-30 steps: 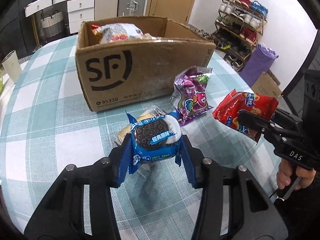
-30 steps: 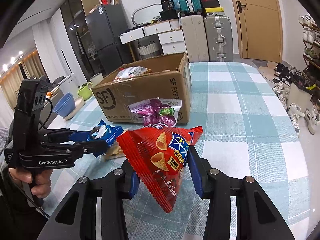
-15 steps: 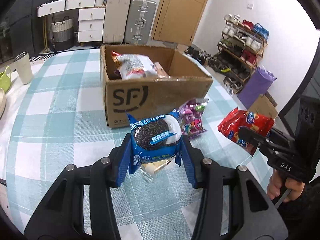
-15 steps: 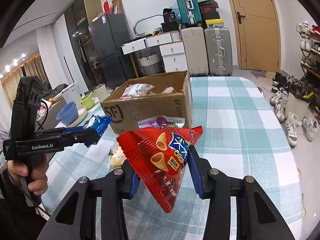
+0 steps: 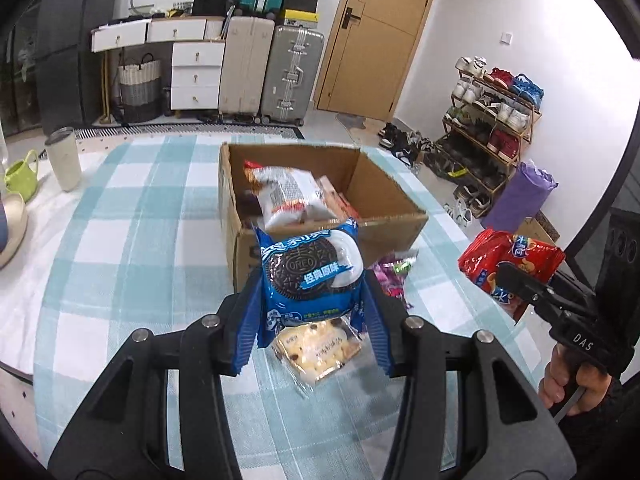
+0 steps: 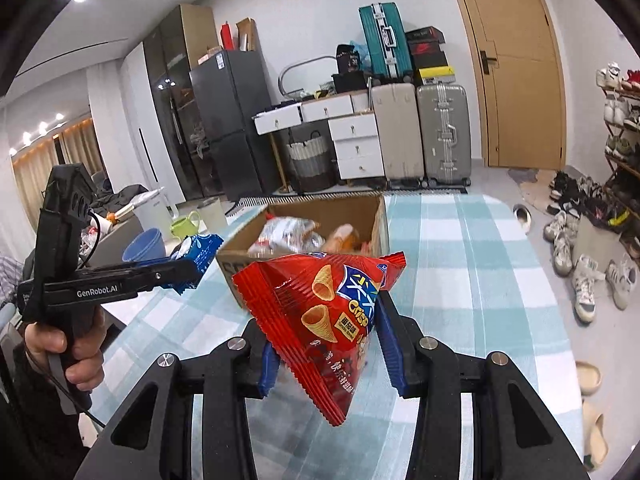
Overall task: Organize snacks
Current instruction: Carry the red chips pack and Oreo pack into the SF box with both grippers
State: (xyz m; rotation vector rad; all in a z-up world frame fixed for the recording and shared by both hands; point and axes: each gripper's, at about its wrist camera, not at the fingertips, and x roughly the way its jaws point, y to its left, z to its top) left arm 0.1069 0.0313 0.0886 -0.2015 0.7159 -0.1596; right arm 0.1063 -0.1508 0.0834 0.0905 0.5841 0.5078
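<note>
With your left gripper [image 5: 311,304] clamping the Oreo packet [image 5: 310,276] and your right gripper [image 6: 326,354] pinching the red Crisp cone-snack bag [image 6: 324,320], both raised short of the cardboard box [image 5: 384,184] (already part-filled), an early release would drop them outside it.
</note>
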